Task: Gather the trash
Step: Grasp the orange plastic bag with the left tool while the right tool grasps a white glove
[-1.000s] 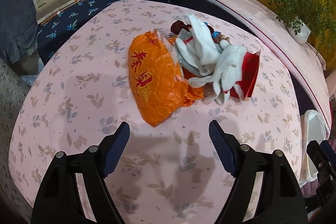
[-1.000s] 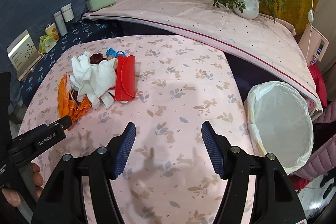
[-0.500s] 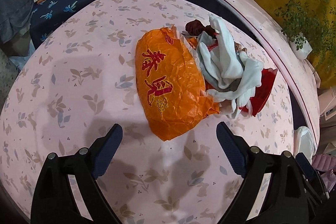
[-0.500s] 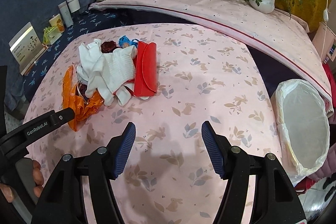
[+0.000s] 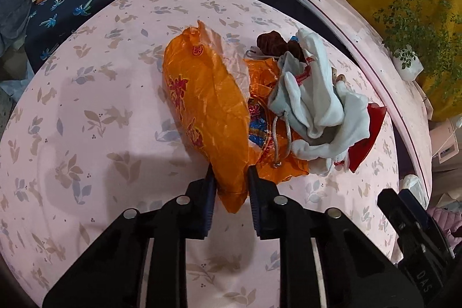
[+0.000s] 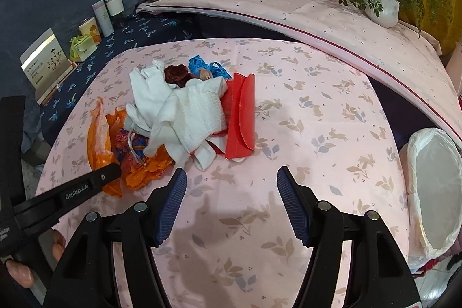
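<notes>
A trash pile lies on the pink table: an orange plastic bag [image 5: 208,106], white gloves [image 5: 314,103], a red envelope [image 6: 241,117], a dark brown scrunchie [image 6: 176,72] and blue string [image 6: 208,67]. My left gripper [image 5: 229,178] is shut on the near end of the orange bag; it also shows in the right wrist view [image 6: 86,186] at the bag [image 6: 101,134]. My right gripper [image 6: 231,181] is open and empty, just short of the gloves [image 6: 187,111].
A bin lined with a white bag [image 6: 436,186] stands off the table's right edge. A navy shelf at the back left holds a card box [image 6: 46,62], tins and jars. A potted plant [image 6: 381,7] sits on the pink ledge behind.
My left gripper moved forward and closed on the near end of the orange bag. My right gripper moved closer to the pile and stays open.
</notes>
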### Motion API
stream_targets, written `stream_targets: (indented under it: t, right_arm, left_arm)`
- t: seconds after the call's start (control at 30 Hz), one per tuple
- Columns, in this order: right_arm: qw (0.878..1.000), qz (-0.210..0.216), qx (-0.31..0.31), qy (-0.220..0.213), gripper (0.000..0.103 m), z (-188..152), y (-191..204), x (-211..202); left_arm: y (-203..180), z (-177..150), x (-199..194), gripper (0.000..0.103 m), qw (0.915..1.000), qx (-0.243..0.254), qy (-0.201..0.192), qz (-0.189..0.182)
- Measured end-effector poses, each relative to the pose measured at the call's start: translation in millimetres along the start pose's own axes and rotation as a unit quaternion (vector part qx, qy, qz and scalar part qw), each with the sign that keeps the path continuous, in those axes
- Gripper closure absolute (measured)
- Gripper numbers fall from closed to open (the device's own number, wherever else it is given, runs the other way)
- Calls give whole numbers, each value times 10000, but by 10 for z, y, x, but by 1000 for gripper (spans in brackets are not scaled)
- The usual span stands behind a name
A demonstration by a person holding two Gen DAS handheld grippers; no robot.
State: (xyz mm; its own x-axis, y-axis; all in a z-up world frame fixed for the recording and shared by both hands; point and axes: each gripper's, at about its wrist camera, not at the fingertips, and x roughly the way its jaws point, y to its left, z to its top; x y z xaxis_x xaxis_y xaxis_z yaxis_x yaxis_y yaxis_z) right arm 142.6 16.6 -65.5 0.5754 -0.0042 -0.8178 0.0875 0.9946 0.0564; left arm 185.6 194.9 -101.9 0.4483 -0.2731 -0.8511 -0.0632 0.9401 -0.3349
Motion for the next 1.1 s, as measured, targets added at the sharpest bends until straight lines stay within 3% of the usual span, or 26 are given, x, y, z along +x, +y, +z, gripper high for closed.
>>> stream_targets:
  t: [0.4,0.47,0.53,0.63,1.1]
  right_arm:
    - [9995,314,40,-46,44,373,348,213]
    - [9995,323,11,8,52,402,384,272]
    - [9993,356,-15,81,73,410,405,323]
    - [9990,417,9,178,96,382,390,356]
    - [9968,627,276,-400,99,300,-6,-338]
  left_arm:
    - [31,-38,-276,86,9992,245,-241,202]
    - [1,-57,-305,86,9987,336,-257,272]
    - [-35,-80,-327,86,9983,415,-257,327]
    - [-83,-110,-349,86,9978,495,-244,362]
    - [-607,-345,-630,86,9947,937,-385,172]
